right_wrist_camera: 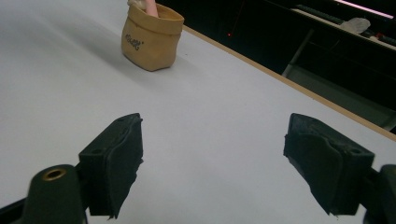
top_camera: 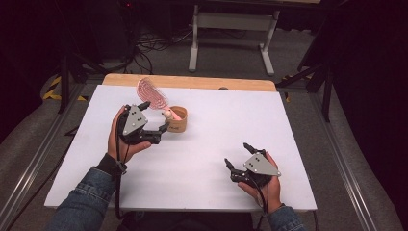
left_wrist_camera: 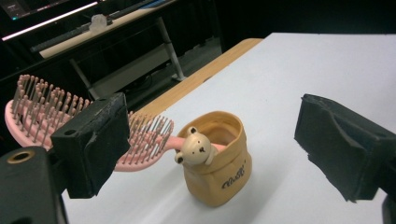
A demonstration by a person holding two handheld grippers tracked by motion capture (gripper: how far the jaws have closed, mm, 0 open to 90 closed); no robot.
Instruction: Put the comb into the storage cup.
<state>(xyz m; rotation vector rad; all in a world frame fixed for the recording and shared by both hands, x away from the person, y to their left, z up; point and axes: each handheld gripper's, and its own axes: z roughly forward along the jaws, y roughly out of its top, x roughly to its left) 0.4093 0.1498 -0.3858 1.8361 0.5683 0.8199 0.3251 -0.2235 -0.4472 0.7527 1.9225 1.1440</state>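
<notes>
A tan bag-shaped cup [top_camera: 177, 120] [left_wrist_camera: 218, 161] [right_wrist_camera: 150, 37] with a small bear figure [left_wrist_camera: 194, 147] on its rim stands on the white table [top_camera: 216, 134], back left of middle. A pink hairbrush [top_camera: 153, 95] [left_wrist_camera: 84, 122] has its handle in the cup and its bristled head leaning out toward the far left. My left gripper [top_camera: 155, 117] [left_wrist_camera: 212, 149] stands open right by the cup, one jaw in front of the brush head, nothing between the pads. My right gripper [top_camera: 238, 155] [right_wrist_camera: 212, 161] rests open near the front right of the table, far from the cup.
The wooden table edge [top_camera: 192, 81] shows behind the white sheet. A white desk frame [top_camera: 231, 29] and cables lie on the floor beyond. Dark surroundings on both sides. Bare white surface lies between the two grippers.
</notes>
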